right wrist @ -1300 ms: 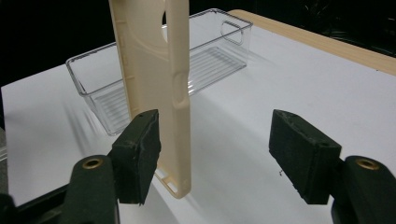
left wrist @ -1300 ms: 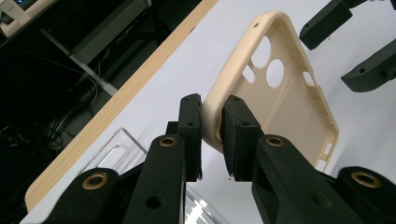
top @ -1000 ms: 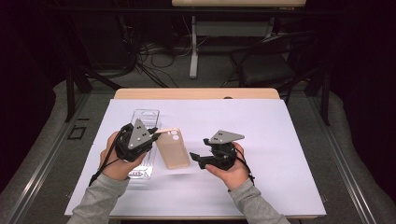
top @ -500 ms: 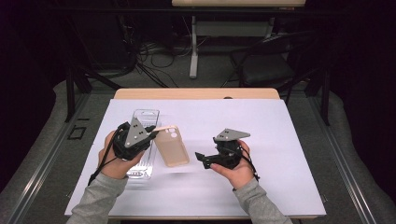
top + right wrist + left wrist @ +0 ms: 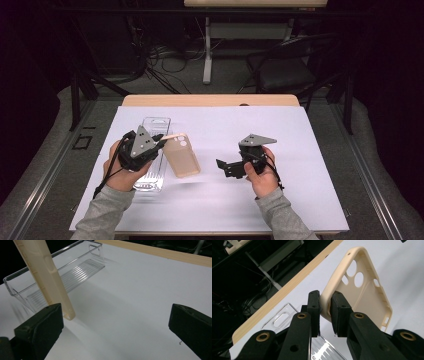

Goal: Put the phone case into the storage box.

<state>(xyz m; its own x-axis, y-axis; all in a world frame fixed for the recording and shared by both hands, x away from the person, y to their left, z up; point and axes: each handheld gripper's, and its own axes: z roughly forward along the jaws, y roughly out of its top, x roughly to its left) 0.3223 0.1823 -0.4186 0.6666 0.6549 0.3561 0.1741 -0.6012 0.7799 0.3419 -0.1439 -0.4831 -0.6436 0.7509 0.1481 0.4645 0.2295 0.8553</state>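
Observation:
A beige phone case (image 5: pixel 182 156) hangs tilted over the white table top, its lower end close to the surface. My left gripper (image 5: pixel 161 138) is shut on the case's top rim; in the left gripper view the pads (image 5: pixel 337 307) pinch that rim (image 5: pixel 325 298) beside the camera holes. A clear plastic tray (image 5: pixel 155 125) lies under and behind the left hand. My right gripper (image 5: pixel 225 167) stands apart to the right of the case. Its jaws have just been opening and are wide open (image 5: pixel 116 315), with only bare table between them. The case's edge (image 5: pixel 47 272) rises beyond its left jaw.
A white sheet (image 5: pixel 300 150) covers the table, with a wooden strip (image 5: pixel 210 100) along the far edge. The tray (image 5: pixel 82 262) lies lengthwise at the left side. A chair (image 5: pixel 285 70), a table leg and cables stand on the floor beyond.
The right gripper has drawn away to the right of the case and its jaws have spread wider. The left gripper keeps holding the case in the same place.

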